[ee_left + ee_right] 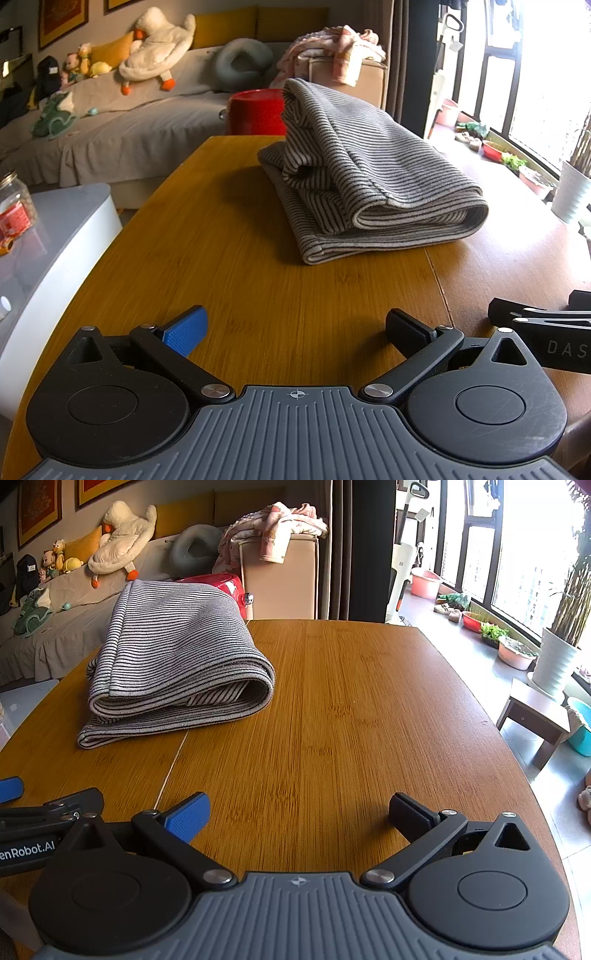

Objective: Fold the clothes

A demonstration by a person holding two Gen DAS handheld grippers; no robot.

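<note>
A grey striped garment [369,177] lies folded in a thick bundle on the wooden table [258,295]. It also shows in the right wrist view [173,664], left of centre. My left gripper [295,328] is open and empty, low over the table, well short of the garment. My right gripper [299,812] is open and empty, over bare table to the right of the garment. Part of the right gripper's body [546,332] shows at the right edge of the left wrist view. Part of the left gripper's body [37,830] shows at the left edge of the right wrist view.
A red tub [256,114] stands behind the table's far edge. A sofa [110,122] with plush toys is beyond it. A white side table [48,240] with a jar [14,210] is on the left. A cardboard box [280,579] with clothes and plant pots [554,657] are at the right.
</note>
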